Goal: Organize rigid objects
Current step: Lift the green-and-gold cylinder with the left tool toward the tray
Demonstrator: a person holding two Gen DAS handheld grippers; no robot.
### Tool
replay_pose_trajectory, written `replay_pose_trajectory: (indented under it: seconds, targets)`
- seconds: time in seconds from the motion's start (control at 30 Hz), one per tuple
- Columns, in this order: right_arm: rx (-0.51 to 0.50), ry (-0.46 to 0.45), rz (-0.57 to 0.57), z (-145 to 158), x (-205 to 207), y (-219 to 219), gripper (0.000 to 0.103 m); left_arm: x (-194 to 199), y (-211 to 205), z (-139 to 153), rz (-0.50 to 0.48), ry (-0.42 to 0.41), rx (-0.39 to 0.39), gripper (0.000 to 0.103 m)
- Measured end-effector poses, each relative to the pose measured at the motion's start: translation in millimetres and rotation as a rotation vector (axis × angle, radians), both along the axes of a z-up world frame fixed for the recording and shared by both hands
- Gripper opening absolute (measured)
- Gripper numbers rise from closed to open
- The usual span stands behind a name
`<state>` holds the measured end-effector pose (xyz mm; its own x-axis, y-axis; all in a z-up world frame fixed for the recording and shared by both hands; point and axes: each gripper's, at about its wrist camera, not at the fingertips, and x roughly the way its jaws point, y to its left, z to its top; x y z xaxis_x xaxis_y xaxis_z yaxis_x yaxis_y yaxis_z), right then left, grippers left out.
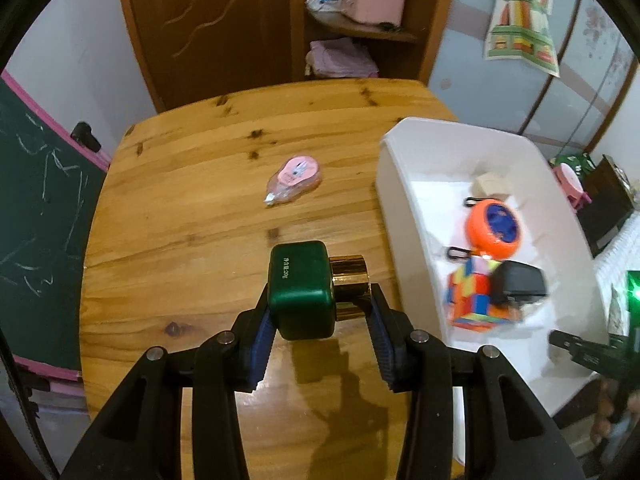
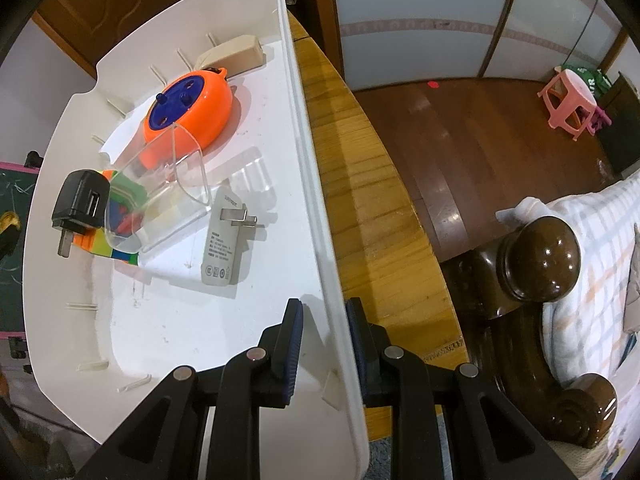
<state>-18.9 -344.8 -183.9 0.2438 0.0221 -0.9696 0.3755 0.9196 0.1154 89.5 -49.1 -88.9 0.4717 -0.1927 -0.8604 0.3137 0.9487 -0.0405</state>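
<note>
The left gripper [image 1: 320, 312] clamps a green bottle [image 1: 302, 290], gold cap [image 1: 350, 284] pointing right, its long axis crossing the fingers. Its right pad is half hidden behind the cap. The right gripper [image 2: 322, 334] pinches the bin [image 2: 320, 240] wall.

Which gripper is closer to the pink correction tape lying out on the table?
Left. The left gripper, shut on the green bottle, is above the table with the pink correction tape ahead of it. The right gripper is clamped on the white bin wall, away from the tape.

A wooden wardrobe [image 1: 224, 20] stands behind the table [image 1: 192, 208], a chalkboard [image 1: 36, 208] to one side; dark polished floorboards [image 2: 480, 128] (quite glossy) carry a pink stool [image 2: 570, 100] near sliding doors [image 2: 440, 20].
</note>
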Motion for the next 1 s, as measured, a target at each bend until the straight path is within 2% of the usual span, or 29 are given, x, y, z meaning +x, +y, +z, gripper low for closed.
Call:
replay_pose_trajectory:
  seconds: [0.3, 0.53, 0.73, 1.0]
  targets:
    - [0.016, -0.005, 0.005, -2, -1, -5, 0.024, -31, -14, 69, -0.085, -0.105, -0.052, 0.046]
    - [0.027, -0.012, 0.005, -4, -2, -9, 0.024, -37, -48, 101, -0.189, -0.157, -0.079, 0.047]
    - [0.048, -0.021, 0.001, -6, -5, -13, 0.024, -19, -103, 92, -0.285, -0.135, -0.077, 0.047]
    - [0.046, -0.019, 0.007, -7, -4, -13, 0.024, 20, -175, 42, -0.369, -0.061, -0.039, 0.047]
